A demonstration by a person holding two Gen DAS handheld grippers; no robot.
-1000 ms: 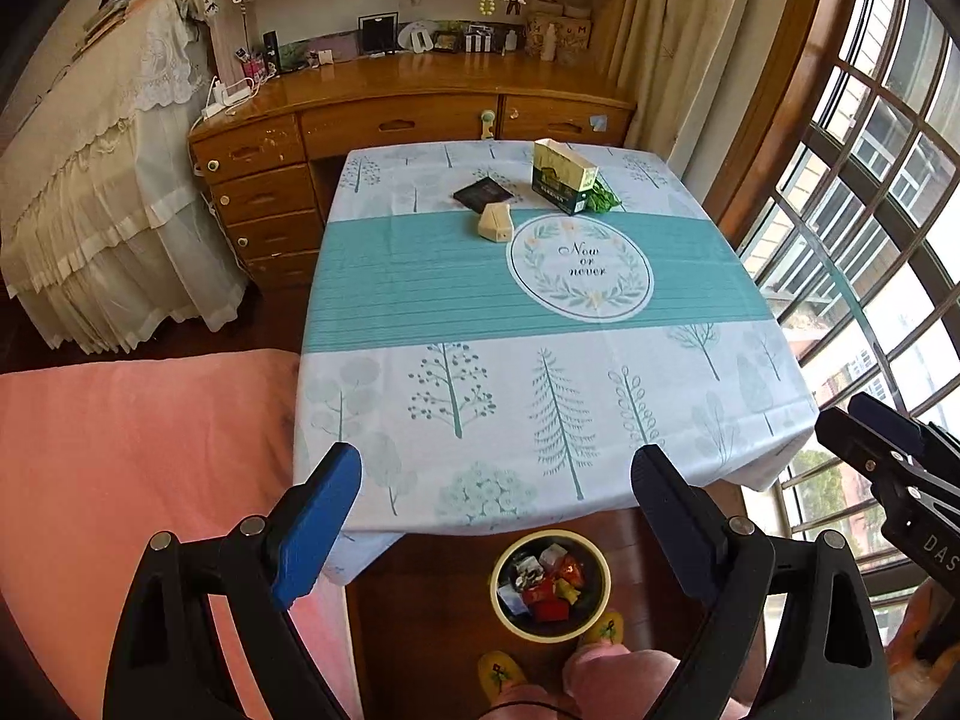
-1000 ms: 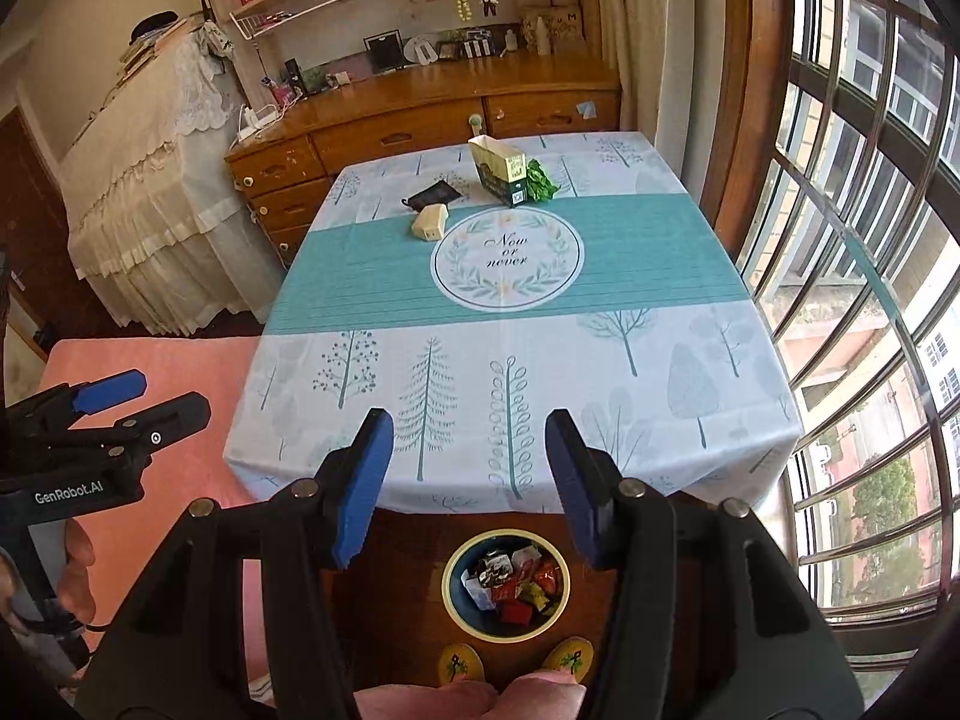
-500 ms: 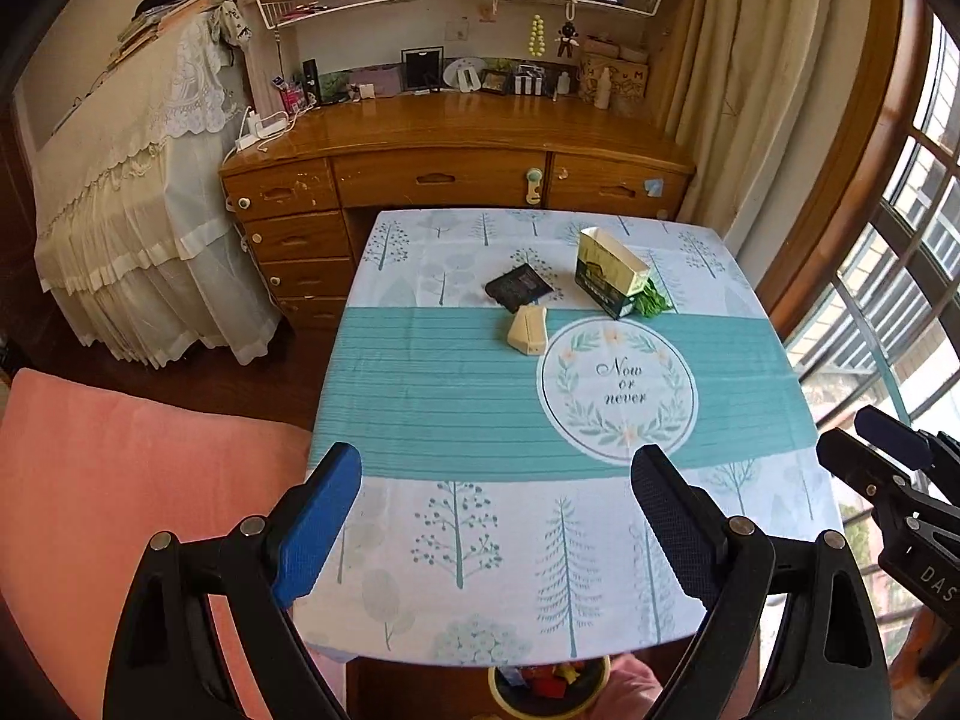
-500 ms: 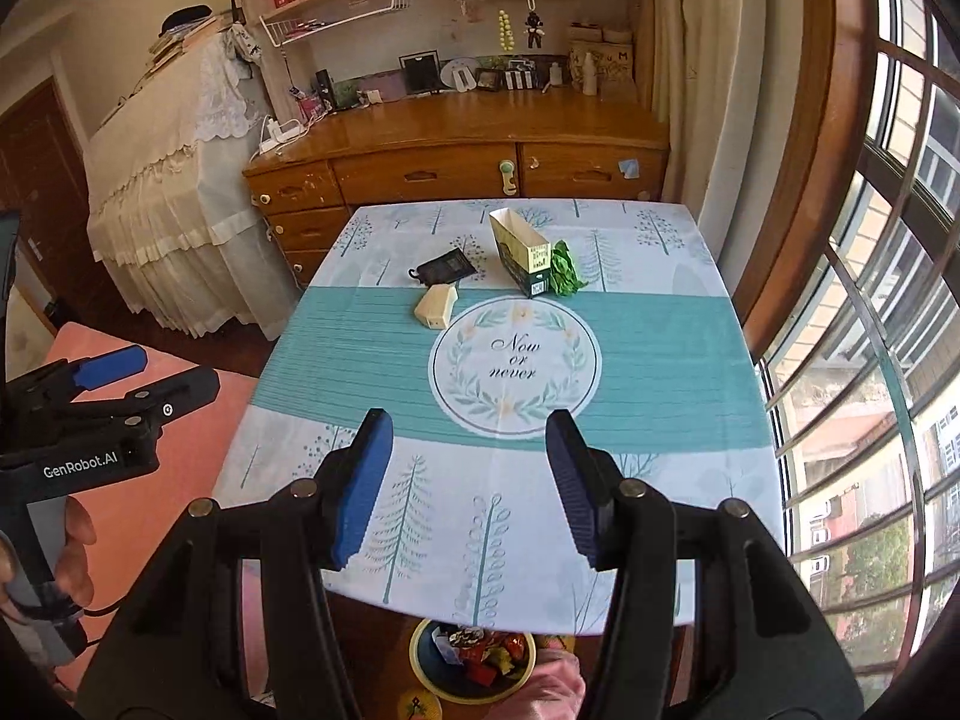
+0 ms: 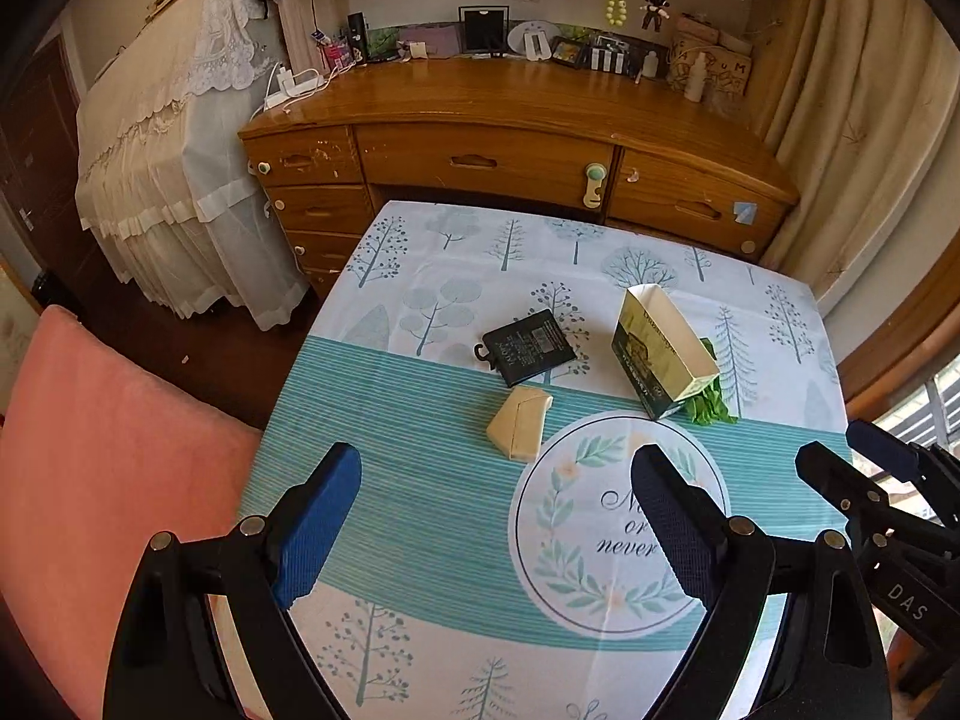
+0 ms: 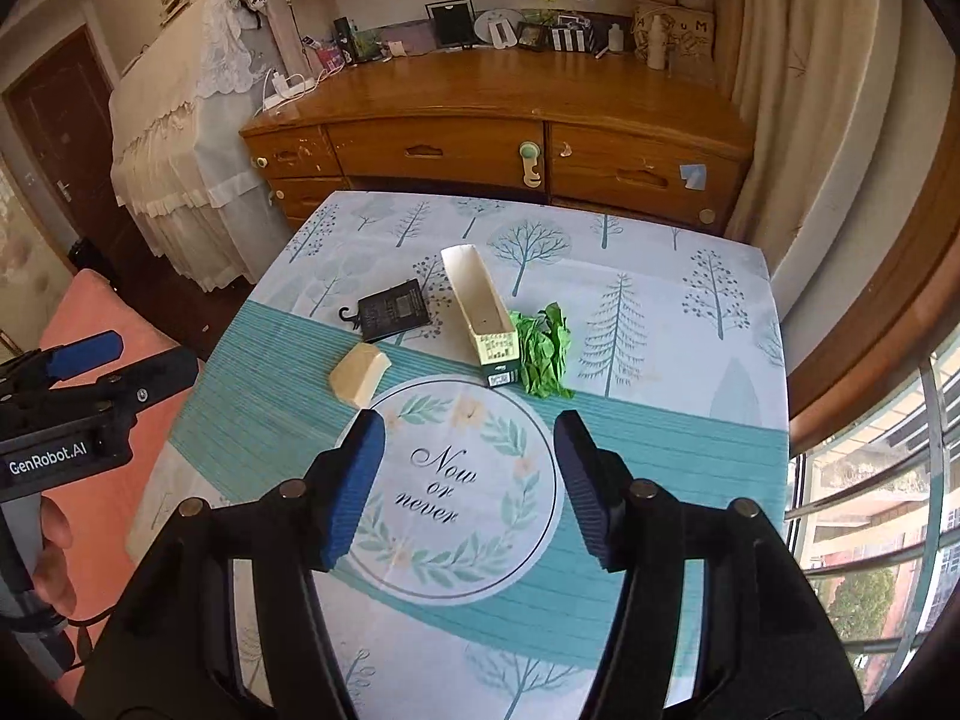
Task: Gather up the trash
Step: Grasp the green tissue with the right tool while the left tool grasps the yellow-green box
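Note:
Four pieces of trash lie on the far half of the table: a black packet (image 5: 528, 348) (image 6: 394, 317), a beige folded box (image 5: 519, 423) (image 6: 359, 373), an open green-and-white carton (image 5: 662, 353) (image 6: 485, 315) and crumpled green paper (image 5: 710, 402) (image 6: 545, 351) beside it. My left gripper (image 5: 495, 519) is open and empty above the near table, short of the beige box. My right gripper (image 6: 468, 483) is open and empty over the round "Now or never" print, short of the carton.
The table carries a teal and white tree-print cloth (image 5: 420, 480) (image 6: 660, 420). A wooden desk with drawers (image 5: 510, 150) (image 6: 480, 132) stands behind it. A pink cushion (image 5: 90, 450) is at the left, a window (image 6: 888, 510) at the right.
Both grippers have risen and moved forward over the table toward the trash. The bin of trash on the floor has dropped out of view. Both stay open.

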